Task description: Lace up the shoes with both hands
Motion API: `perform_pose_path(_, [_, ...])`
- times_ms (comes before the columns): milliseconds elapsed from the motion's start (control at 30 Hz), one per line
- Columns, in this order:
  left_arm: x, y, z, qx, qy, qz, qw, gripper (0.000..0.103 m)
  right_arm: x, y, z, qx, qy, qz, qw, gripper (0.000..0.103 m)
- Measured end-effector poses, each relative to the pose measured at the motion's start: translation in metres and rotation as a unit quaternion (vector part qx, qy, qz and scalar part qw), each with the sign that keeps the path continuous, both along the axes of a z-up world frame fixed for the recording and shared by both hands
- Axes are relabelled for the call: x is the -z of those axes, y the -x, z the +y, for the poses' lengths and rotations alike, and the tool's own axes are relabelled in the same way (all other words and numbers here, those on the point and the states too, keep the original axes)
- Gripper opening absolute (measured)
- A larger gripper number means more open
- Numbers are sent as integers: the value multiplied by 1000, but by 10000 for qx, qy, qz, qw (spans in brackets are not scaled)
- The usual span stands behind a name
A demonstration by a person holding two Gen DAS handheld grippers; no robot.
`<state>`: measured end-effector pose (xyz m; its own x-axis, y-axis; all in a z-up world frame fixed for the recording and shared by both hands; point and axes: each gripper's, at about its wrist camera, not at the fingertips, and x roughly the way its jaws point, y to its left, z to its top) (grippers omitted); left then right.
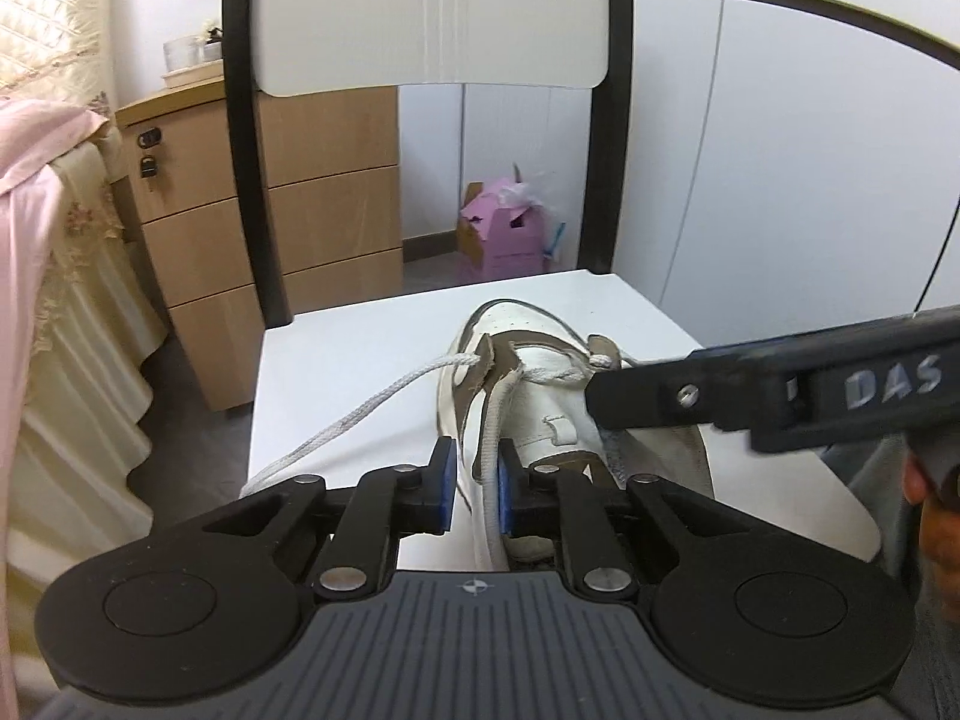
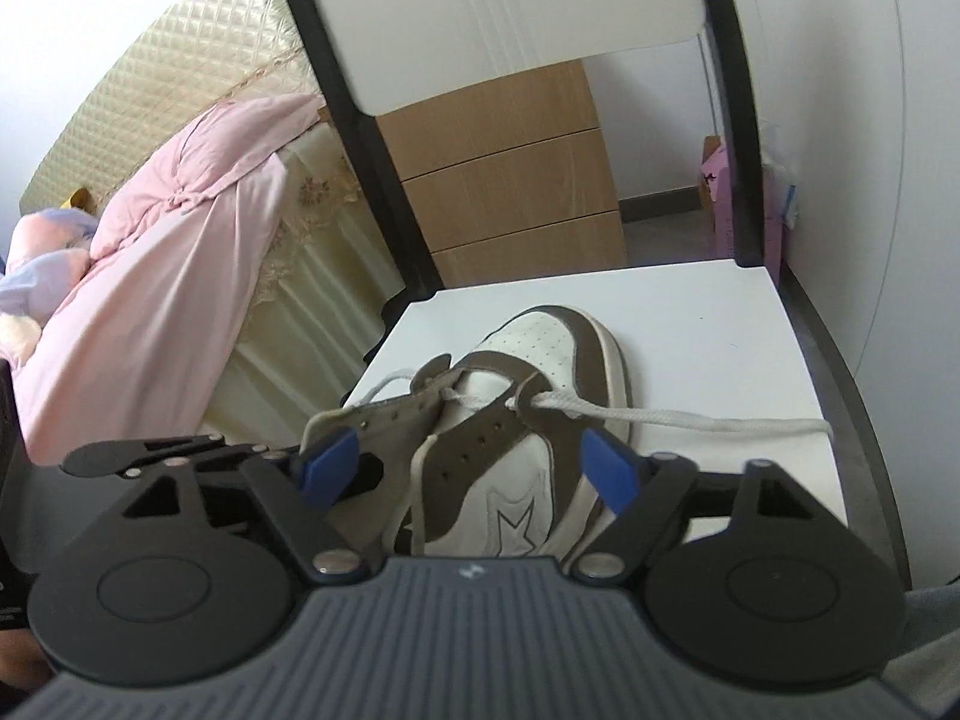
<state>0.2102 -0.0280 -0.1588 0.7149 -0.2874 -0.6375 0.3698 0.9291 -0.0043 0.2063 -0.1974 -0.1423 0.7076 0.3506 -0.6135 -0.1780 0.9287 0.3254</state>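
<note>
A white and brown sneaker (image 1: 528, 318) lies on a white chair seat (image 1: 348, 378), toe pointing away. My left gripper (image 1: 474, 489) is shut on the shoe's left eyelet flap (image 1: 480, 420), close to the collar. A white lace (image 1: 360, 408) passes through the lowest eyelets; one end trails left off the seat. The other end (image 2: 690, 420) runs right to the seat edge (image 2: 828, 426). My right gripper (image 2: 471, 468) stands open astride the sneaker (image 2: 540, 336), its pads clear of the sides. In the left wrist view one black finger (image 1: 660, 396) of it reaches to the tongue from the right.
The chair's white backrest (image 1: 432, 12) and black posts (image 1: 246, 180) rise behind the seat. A wooden drawer cabinet (image 1: 198, 228) and a bed with pink bedding (image 2: 156, 264) stand to the left. A pink box (image 1: 504, 234) sits on the floor beyond. A hand (image 1: 930, 498) shows at right.
</note>
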Motion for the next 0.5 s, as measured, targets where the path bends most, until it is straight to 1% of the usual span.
perform_pose_path(67, [-1, 1, -1, -48, -18, 9, 10000, 9, 4, -2, 3, -43, 56, 54, 10000, 60])
perform_pose_path(100, [-1, 1, -1, -62, -27, 4, 10000, 9, 7, -2, 3, -37, 126, 78, 9999, 54])
perform_pose_path(133, [-1, 1, -3, -88, -60, -4, 9999, 9, 9, -2, 3, -9, 141, 103, 9998, 43])
perform_pose_path(167, [-1, 0, -3, -126, -93, -17, 9999, 9, 11, -2, 3, 0, 47, 124, 9999, 38])
perform_pose_path(200, [-1, 0, -3, -173, -89, -8, 9998, 9, 13, -2, 2, 21, -27, 139, 9999, 38])
perform_pose_path(267, [-1, -1, -2, -269, -67, 22, 9996, 9, 13, -1, 0, 117, -109, 130, 9998, 31])
perform_pose_path(367, [-2, 2, -4, -372, -113, 30, 9992, 9, 13, 2, -8, 309, -381, 243, 9985, 22])
perform_pose_path(500, [-3, 7, -6, -430, -167, 50, 9989, 9, 11, 5, -10, 201, -427, 253, 9986, 23])
